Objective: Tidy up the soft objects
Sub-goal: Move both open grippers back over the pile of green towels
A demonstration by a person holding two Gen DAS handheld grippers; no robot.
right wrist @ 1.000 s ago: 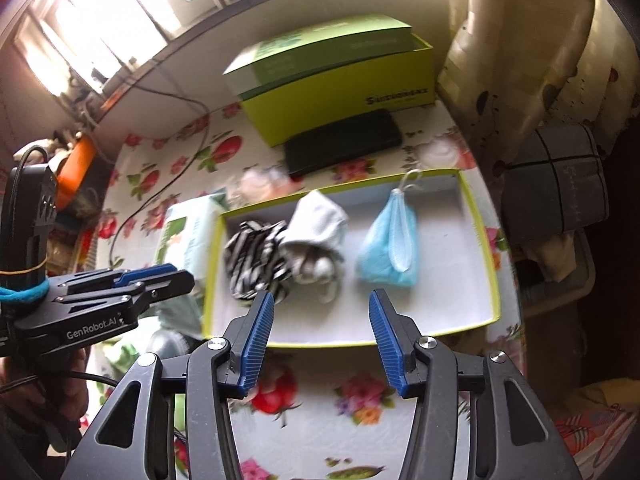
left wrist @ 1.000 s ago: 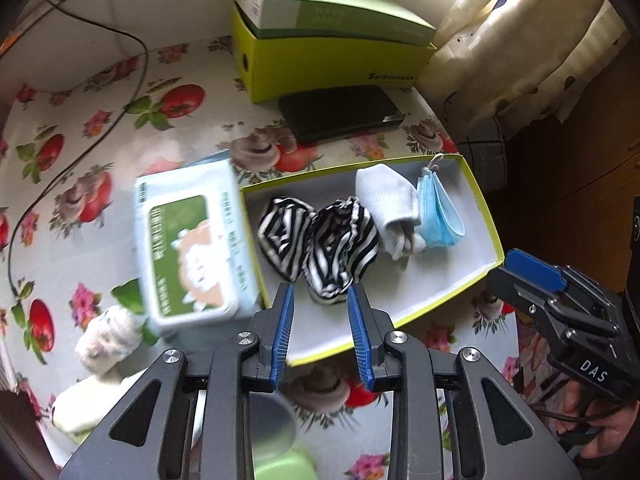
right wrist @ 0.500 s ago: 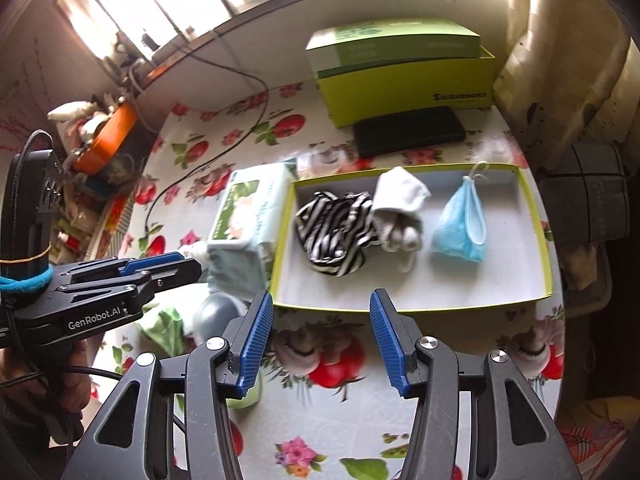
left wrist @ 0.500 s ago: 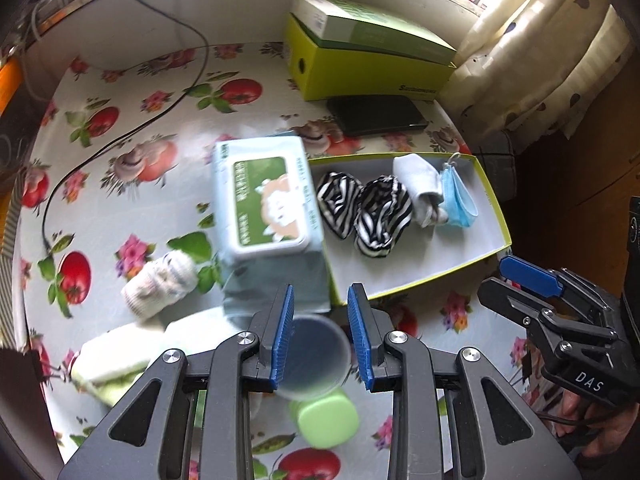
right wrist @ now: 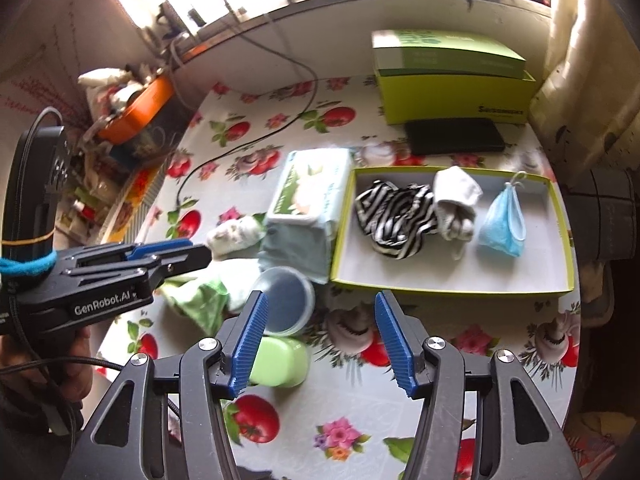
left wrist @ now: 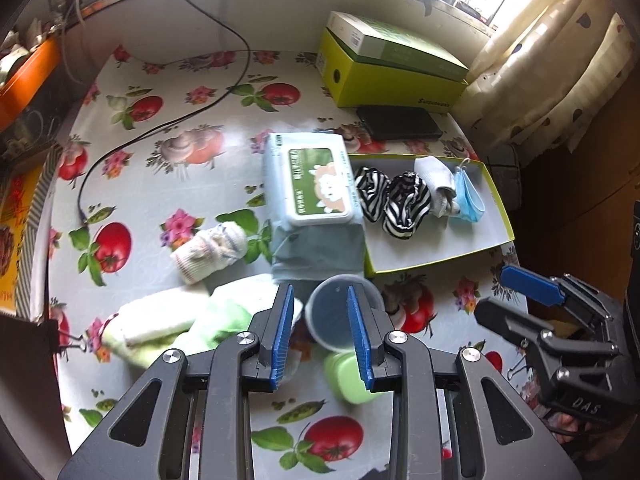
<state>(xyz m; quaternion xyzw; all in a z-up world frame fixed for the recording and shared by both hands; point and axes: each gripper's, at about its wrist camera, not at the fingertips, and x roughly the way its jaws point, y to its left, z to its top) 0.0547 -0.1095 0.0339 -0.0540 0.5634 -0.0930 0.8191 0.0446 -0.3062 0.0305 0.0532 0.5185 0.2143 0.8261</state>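
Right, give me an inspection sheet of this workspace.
Surface: table, fruit-print cloth.
Job's things: tray holds striped cloth, white sock, blue mask; small sock and green cloth outside.
Clutter: wipes, tub, green box, black case.
Grippers: left tool and right tool open, empty.
Cables: black cable across table.
Surroundings: window, curtain.

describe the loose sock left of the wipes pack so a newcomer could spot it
Start at the shallow yellow-edged tray, then the wipes pack against its left wall. Left of the pack, alone on the flowered tablecloth, lies the sock: cream with faint stripes, not black-and-white like those in the tray.
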